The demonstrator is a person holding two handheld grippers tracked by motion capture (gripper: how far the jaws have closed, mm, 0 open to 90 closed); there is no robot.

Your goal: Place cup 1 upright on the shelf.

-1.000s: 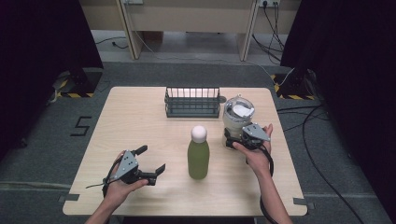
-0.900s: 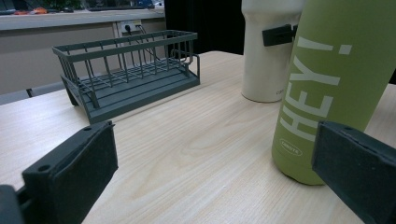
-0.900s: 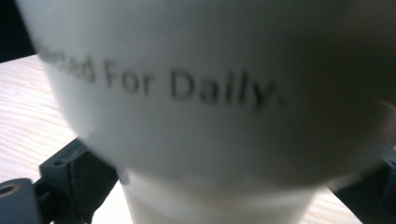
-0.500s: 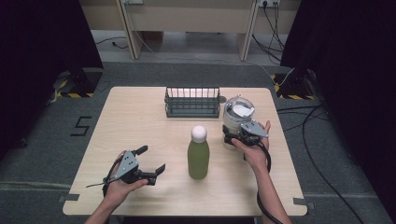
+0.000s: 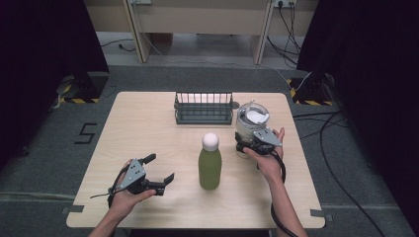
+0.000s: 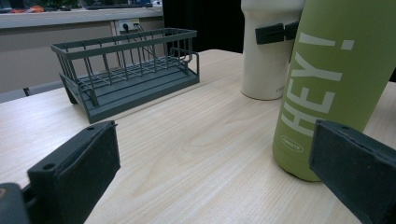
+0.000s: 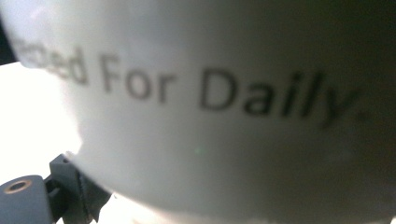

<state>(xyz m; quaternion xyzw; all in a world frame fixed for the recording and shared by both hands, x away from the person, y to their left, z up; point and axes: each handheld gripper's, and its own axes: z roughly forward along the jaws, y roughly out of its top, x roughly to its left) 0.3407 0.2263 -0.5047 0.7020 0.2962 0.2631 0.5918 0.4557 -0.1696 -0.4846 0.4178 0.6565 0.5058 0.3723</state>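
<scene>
The right tongs [image 5: 245, 144] pinch the white cup [image 5: 250, 126], which stands on the far right part of the worktop [image 5: 148, 123]. Their jaws have just been closing and then opening a little, with the cup between them. The left tongs [image 5: 159, 170] rest near the left, spread wide and holding nothing. A green bottle [image 5: 210, 165] stands between the two hands. A dark wire rack [image 5: 203, 107] sits far back, left of the cup.
</scene>
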